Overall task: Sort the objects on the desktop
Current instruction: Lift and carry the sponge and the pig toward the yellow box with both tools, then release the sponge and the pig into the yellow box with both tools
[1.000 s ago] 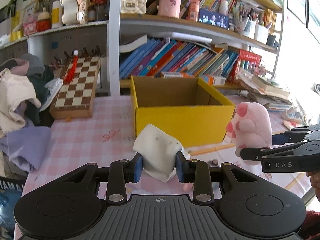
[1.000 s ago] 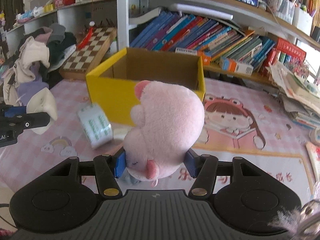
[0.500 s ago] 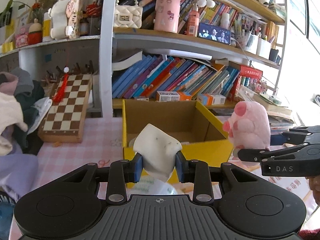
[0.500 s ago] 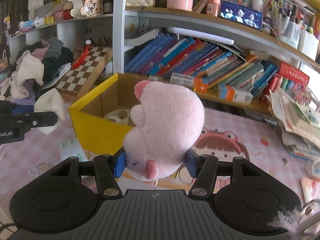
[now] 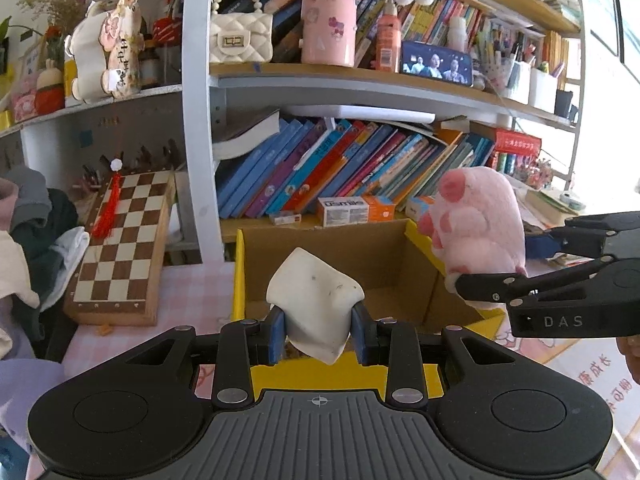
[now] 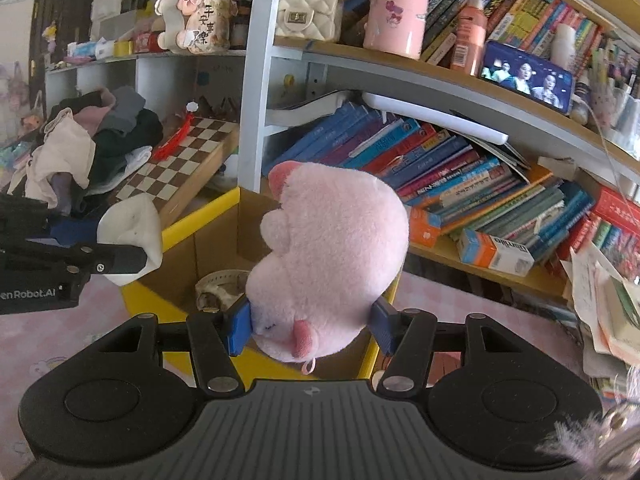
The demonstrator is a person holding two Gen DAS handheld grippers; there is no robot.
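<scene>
- Left wrist view: the left gripper (image 5: pixel 319 334) is closed on a white squashed lump (image 5: pixel 316 304), its blue pads pressing both sides. The lump hangs over the near edge of the open yellow box (image 5: pixel 239 280). At the right, the right gripper (image 5: pixel 532 258) holds a pink plush toy (image 5: pixel 478 222) above the box's right wall.
- Right wrist view: the right gripper (image 6: pixel 312 330) clamps the pink plush toy (image 6: pixel 330 260) between its pads, over the yellow box (image 6: pixel 192 222). A tape roll (image 6: pixel 220 286) lies inside. The left gripper (image 6: pixel 120 246) holds the white lump (image 6: pixel 132 224) at the box's left edge.
</scene>
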